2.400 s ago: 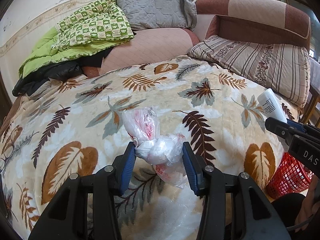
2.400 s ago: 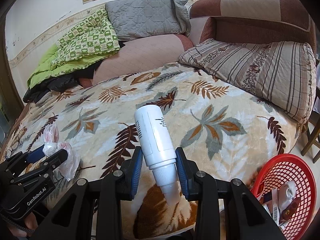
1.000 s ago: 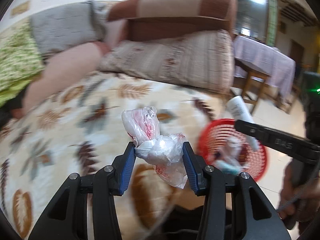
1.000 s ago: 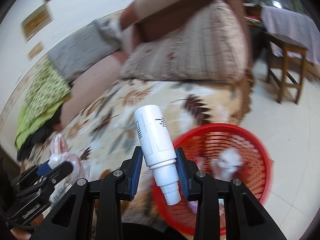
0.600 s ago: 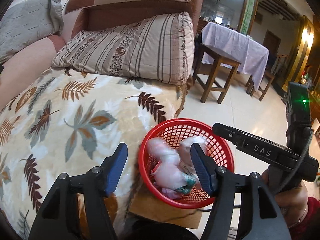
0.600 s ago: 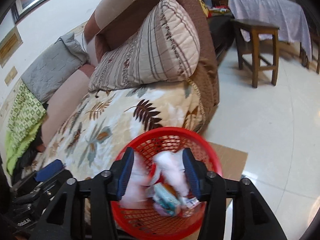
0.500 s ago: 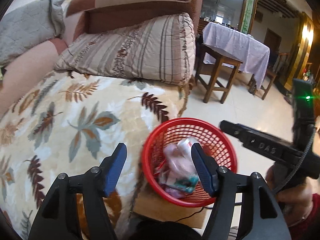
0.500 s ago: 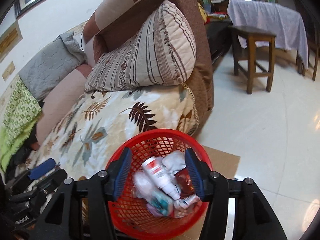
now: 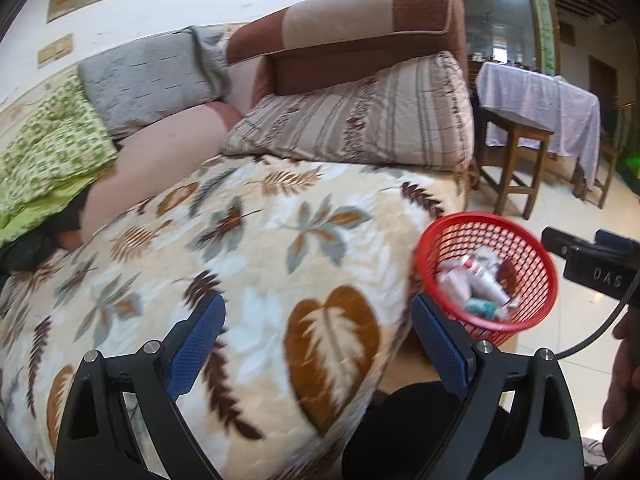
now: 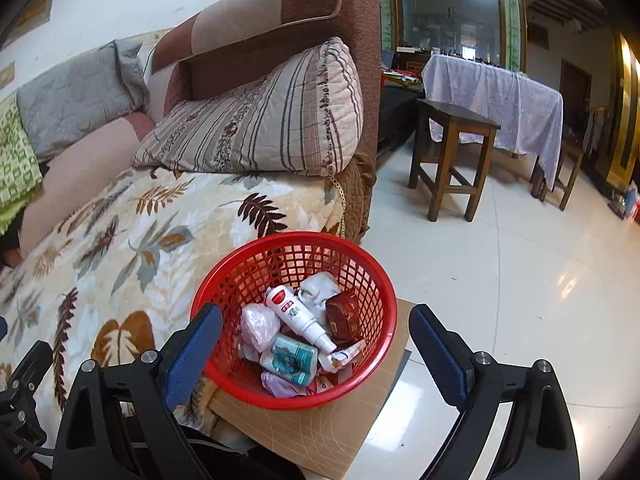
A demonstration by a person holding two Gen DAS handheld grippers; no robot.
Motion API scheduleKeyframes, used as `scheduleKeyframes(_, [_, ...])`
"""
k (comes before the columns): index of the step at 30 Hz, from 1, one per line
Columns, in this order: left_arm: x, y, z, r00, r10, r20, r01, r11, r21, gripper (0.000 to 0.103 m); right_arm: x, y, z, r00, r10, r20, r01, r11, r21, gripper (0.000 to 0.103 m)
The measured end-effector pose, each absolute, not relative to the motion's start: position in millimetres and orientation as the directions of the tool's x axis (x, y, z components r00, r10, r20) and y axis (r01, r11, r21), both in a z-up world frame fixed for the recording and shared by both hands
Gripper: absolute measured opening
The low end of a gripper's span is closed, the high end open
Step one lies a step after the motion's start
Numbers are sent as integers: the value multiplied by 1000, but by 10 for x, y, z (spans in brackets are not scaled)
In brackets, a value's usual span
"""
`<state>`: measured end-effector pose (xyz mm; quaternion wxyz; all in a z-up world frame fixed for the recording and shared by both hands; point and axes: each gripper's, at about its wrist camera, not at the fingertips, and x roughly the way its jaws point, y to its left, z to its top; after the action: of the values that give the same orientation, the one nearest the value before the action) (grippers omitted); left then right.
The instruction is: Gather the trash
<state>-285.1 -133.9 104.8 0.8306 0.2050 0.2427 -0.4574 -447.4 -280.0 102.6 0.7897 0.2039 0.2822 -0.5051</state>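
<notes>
A red mesh basket stands on a brown cardboard sheet beside the bed. Inside lie a white bottle with a red label, a crumpled plastic bag, a teal packet, a dark red box and other scraps. My right gripper hovers open just above the basket, nothing between its blue pads. My left gripper is open and empty over the leaf-patterned blanket, left of the basket.
A striped pillow, a brown sofa back, a grey cushion and a green quilt lie along the bed's far side. A wooden stool and a cloth-covered table stand on the tiled floor to the right.
Both grippers swung from the bed to the basket, opened, and dropped the plastic bag and the white bottle into it. The left gripper has since swung back left over the blanket.
</notes>
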Motion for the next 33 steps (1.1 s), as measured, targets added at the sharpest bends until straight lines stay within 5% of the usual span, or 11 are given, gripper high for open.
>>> scheduleKeyframes(33, [-2754, -1143, 1016, 493, -628, -602, 835, 536, 124, 96, -4244, -2583, 1027, 345, -664, -664, 879, 477, -20, 97])
